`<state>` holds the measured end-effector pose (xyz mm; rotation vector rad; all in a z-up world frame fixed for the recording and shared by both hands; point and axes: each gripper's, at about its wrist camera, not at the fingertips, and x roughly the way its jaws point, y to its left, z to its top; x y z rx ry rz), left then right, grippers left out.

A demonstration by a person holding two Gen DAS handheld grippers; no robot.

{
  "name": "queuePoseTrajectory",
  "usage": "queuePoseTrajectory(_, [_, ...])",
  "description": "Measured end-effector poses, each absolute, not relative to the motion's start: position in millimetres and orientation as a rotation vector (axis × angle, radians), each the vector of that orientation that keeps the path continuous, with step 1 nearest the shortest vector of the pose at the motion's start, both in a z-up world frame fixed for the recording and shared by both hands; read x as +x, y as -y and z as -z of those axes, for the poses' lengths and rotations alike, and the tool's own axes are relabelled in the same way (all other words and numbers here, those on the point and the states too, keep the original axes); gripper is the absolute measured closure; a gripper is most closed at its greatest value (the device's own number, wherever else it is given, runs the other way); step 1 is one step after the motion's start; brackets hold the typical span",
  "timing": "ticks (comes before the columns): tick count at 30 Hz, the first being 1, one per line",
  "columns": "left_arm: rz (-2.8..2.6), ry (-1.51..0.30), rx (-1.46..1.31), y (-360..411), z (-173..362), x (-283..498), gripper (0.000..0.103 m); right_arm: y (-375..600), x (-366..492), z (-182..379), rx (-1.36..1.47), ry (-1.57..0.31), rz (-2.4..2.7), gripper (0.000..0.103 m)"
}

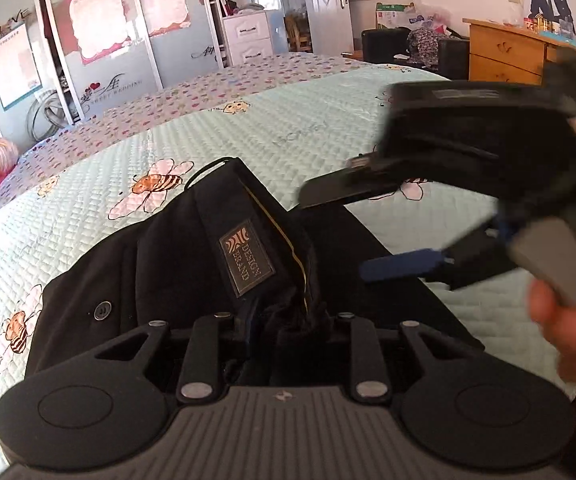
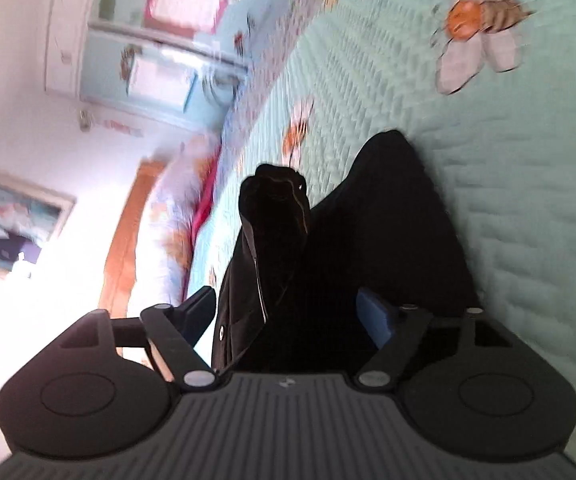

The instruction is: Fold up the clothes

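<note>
Where the left wrist view looks out over the bed, a black garment (image 1: 192, 264) fills the lower middle of the frame, lying on a pale green quilted bedspread (image 1: 248, 136) printed with bees and pink flowers. A rectangular brand patch (image 1: 246, 257) sits on a raised fold of the cloth near the centre, and a small dark snap button (image 1: 102, 311) shows at lower left of the fabric. The left gripper (image 1: 284, 330) at the bottom centre has its jaws drawn close together with bunched black cloth pinched between them. At the right side of the frame the right gripper (image 1: 357, 232) appears blurred, its two fingers, one black and one blue, spread apart above the garment's right edge (neither visibly touches the cloth here); a hand (image 1: 567, 328) wraps its grey handle at lower right. Wardrobe doors (image 1: 96, 36) line the upper left, and a wooden dresser (image 1: 507, 56) stands at upper right.

In the right wrist view, which is rolled sideways and motion-blurred, the black garment (image 2: 327, 248) rises from the bottom centre toward mid-frame over the green bedspread (image 2: 507, 160). The right gripper (image 2: 288, 316) has its jaws wide, a dark finger (image 2: 198, 312) at lower left and a blue one (image 2: 375, 314) right of centre, with the cloth running between them; whether either finger presses the fabric I cannot tell. A framed picture (image 2: 12, 224) hangs at the left edge.
</note>
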<state>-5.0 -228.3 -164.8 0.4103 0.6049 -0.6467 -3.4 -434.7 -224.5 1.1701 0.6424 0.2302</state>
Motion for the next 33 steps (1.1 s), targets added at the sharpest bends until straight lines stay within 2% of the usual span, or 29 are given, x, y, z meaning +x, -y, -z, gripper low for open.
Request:
queuePoseTrajectory(3, [0.649,-0.599,0.416,228,166,-4,0.076,431,26,230,1.169,-0.752,-0.311,0.024])
queuePoseTrajectory(7, [0.643,-0.579,0.437,228,164,-9,0.076,427,33,222,1.114,-0.757,-0.358,0.027])
queuePoseTrajectory(8, [0.640,-0.574,0.441,228,162,-10,0.076,426,35,220,1.100,-0.758,-0.370,0.043])
queuePoseTrajectory(9, [0.636,-0.569,0.445,228,161,-11,0.076,425,37,218,1.086,-0.759,-0.381,0.055])
queuePoseTrajectory(10, [0.632,-0.559,0.456,229,159,-12,0.076,424,39,216,1.072,-0.760,-0.393,0.075])
queuePoseTrajectory(11, [0.635,-0.559,0.455,230,157,-13,0.076,424,41,214,1.058,-0.761,-0.404,0.078])
queuePoseTrajectory(17, [0.682,-0.498,0.462,256,132,-27,0.074,427,46,201,1.005,-0.755,-0.466,0.082])
queuePoseTrajectory(20, [0.701,-0.549,0.477,278,147,-19,0.073,445,44,208,1.003,-0.780,-0.436,0.082])
queuePoseTrajectory(21, [0.706,-0.590,0.482,285,157,-14,0.068,449,46,217,0.999,-0.810,-0.421,0.081])
queuePoseTrajectory(23, [0.703,-0.661,0.492,295,174,-4,0.066,454,49,233,0.990,-0.857,-0.396,0.079])
queuePoseTrajectory(24, [0.700,-0.671,0.486,295,179,-3,0.060,455,50,241,0.985,-0.872,-0.387,0.079])
queuePoseTrajectory(31, [0.803,-0.633,0.349,248,146,-13,0.054,454,51,241,0.940,-0.879,-0.399,0.079])
queuePoseTrajectory(33, [0.784,-0.641,0.286,222,136,-11,0.046,452,48,232,0.926,-0.870,-0.411,0.080])
